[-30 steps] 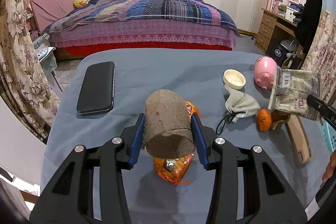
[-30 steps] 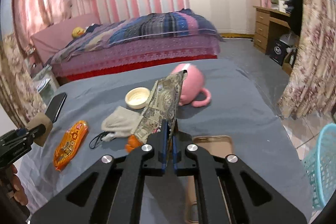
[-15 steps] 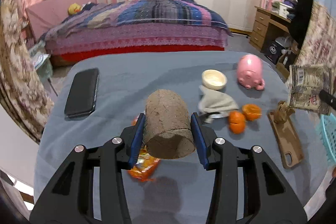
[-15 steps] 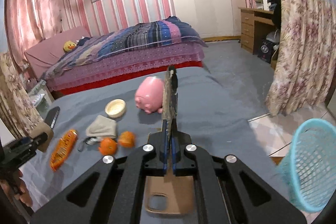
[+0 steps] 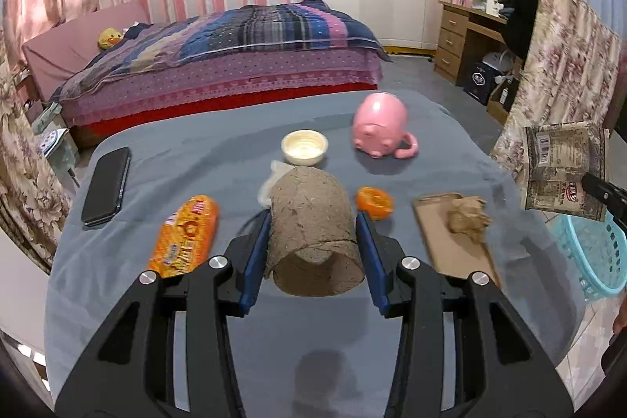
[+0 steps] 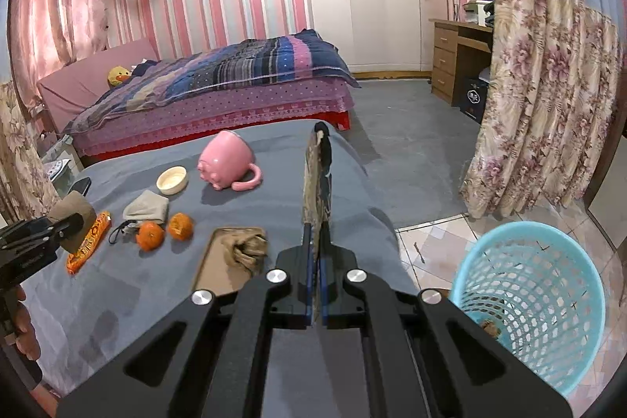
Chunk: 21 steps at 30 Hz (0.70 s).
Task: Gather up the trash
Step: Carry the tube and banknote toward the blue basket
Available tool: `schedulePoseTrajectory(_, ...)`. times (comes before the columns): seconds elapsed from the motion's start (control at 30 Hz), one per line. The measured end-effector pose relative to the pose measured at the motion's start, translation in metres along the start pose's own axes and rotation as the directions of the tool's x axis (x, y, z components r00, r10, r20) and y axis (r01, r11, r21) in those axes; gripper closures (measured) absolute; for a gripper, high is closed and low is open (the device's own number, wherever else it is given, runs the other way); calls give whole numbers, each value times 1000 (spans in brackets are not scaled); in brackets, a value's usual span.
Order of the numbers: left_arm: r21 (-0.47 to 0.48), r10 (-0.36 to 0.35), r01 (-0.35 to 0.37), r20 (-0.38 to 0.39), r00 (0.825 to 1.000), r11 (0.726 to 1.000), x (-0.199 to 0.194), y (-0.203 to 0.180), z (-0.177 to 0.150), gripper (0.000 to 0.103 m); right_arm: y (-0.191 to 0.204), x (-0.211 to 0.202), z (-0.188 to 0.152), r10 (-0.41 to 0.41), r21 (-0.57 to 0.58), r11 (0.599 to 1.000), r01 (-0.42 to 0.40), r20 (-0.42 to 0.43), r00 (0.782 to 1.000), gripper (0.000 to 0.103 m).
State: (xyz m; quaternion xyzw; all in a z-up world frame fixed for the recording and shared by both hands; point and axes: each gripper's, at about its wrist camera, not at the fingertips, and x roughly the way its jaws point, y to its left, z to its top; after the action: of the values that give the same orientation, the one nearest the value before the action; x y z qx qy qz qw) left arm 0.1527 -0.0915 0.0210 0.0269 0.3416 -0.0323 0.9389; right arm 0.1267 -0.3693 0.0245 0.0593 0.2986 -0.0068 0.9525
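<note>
Desk [image 6: 352, 183]: mug [image 6: 227, 163] behind bowl [image 6: 172, 180]; oranges [image 6: 180, 226] left of phone case [image 6: 219, 261]. Basket [image 6: 525, 304] on floor, right of desk.

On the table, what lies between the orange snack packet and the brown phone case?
In the right wrist view, two oranges lie between the snack packet and the phone case; the grey pouch sits just behind them.

The cardboard tube [image 5: 313, 234] hides most of the grey pouch [image 5: 270, 183] behind it; print on the flat wrapper [image 5: 564, 171] is too small to read; the blue basket [image 5: 591, 253] is cut off by the right edge; the wrapper [image 6: 317, 179] shows edge-on, its face unseen.
</note>
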Motion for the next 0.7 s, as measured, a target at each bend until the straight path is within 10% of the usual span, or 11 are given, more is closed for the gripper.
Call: schedulePoseTrajectory(0.7, 70, -276, 277, -16, 961, 958, 11, -190, 8, 60, -189, -79, -18, -263, 115, 959, 260, 13, 965, 100)
